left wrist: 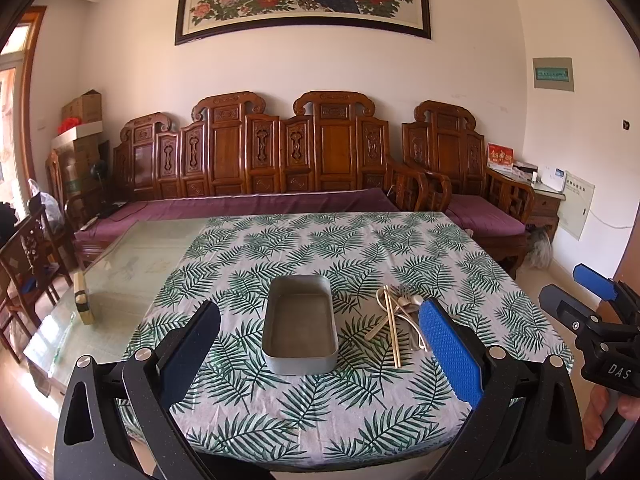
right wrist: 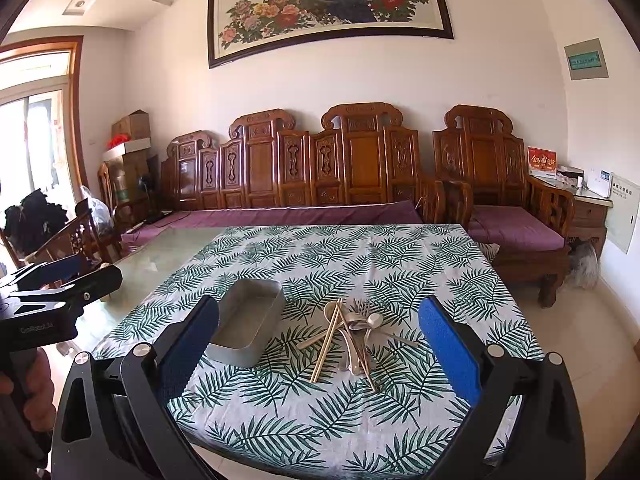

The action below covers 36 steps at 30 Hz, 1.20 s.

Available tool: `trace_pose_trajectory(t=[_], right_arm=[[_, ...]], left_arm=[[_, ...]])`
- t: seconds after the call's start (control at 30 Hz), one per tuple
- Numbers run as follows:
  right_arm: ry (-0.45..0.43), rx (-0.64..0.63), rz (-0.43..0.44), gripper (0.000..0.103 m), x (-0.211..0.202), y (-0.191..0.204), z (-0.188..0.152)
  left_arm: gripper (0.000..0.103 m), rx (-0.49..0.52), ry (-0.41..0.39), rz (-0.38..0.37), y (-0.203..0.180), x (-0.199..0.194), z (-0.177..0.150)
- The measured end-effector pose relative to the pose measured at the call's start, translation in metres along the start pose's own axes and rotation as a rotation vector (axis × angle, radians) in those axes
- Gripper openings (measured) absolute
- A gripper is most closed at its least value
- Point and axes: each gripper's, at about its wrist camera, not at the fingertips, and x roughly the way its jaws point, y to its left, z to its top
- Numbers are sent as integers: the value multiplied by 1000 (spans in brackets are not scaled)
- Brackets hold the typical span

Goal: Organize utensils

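Both jaws wide open, nothing held. Left gripper (left wrist: 320,356) and right gripper (right wrist: 320,354) hang above the near edge of the table (left wrist: 132,256), which has a leaf-print cloth (right wrist: 400,264) on it. Metal tin (left wrist: 300,322) sits empty mid-cloth, toward the near edge. Utensil pile (right wrist: 352,332) w/ forks, spoons & chopsticks (right wrist: 328,340) lies just beside it, on the tin's right, not touching.

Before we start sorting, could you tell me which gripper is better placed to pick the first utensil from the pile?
Probably the right gripper: the utensil pile lies centred between its open fingers, while the left gripper frames the empty metal tin.
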Motion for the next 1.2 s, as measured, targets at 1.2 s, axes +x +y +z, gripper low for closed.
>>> trace_pose_trajectory(t=[1.2], right_arm=[[38,8,16,100,13,-11,-14]], left_arm=[[96,17,76,-47,-8,29,-19]])
